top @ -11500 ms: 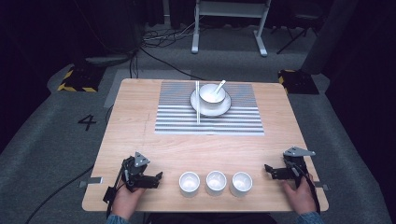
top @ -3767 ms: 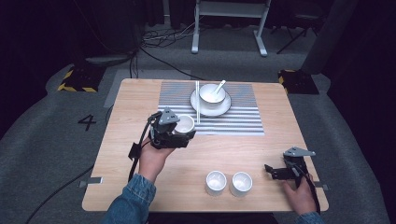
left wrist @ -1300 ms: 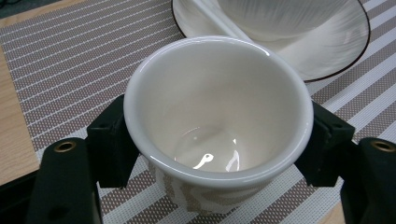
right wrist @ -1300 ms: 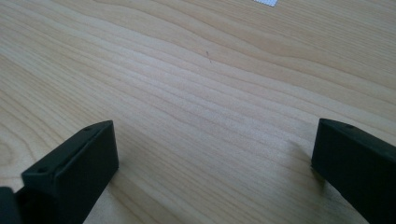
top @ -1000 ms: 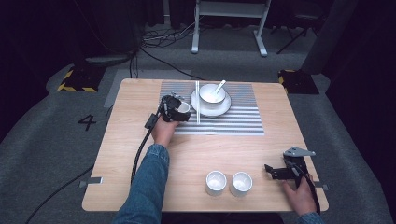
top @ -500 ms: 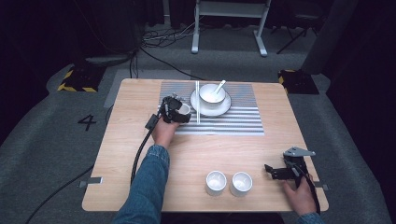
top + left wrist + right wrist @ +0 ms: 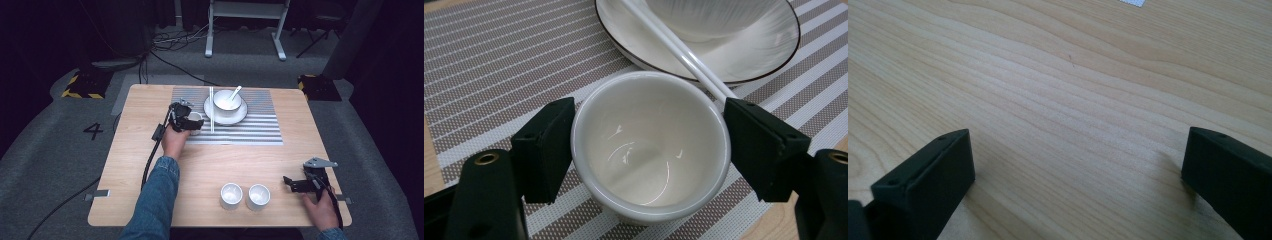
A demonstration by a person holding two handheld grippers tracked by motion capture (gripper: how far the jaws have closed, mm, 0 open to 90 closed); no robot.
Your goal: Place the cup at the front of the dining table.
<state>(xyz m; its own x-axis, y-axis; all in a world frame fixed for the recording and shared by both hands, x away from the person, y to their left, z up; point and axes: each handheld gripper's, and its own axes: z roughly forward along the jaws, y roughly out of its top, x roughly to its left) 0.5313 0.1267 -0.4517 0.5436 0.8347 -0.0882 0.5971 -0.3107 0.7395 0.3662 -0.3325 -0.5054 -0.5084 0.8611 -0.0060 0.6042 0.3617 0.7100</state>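
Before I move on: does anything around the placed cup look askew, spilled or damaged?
Nothing stands out. The small cup sits upright and empty on the striped mat, beside the chopsticks resting on the plate; no spill or chip shows.

A cup (image 7: pixel 195 123) stood on the mat (image 7: pixel 250 131), just left of the plate (image 7: pixel 225 114); two cups (image 7: pixel 231 195) sat near the worktop's (image 7: pixel 150 165) front edge.

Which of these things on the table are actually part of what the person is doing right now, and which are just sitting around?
In the job:
- left gripper, jaws just opening around the cup
- cup on the striped mat
- two more cups waiting near the table's front edge

Just there:
- plate with bowl and spoon
- chopsticks
- right gripper, open, resting on the table
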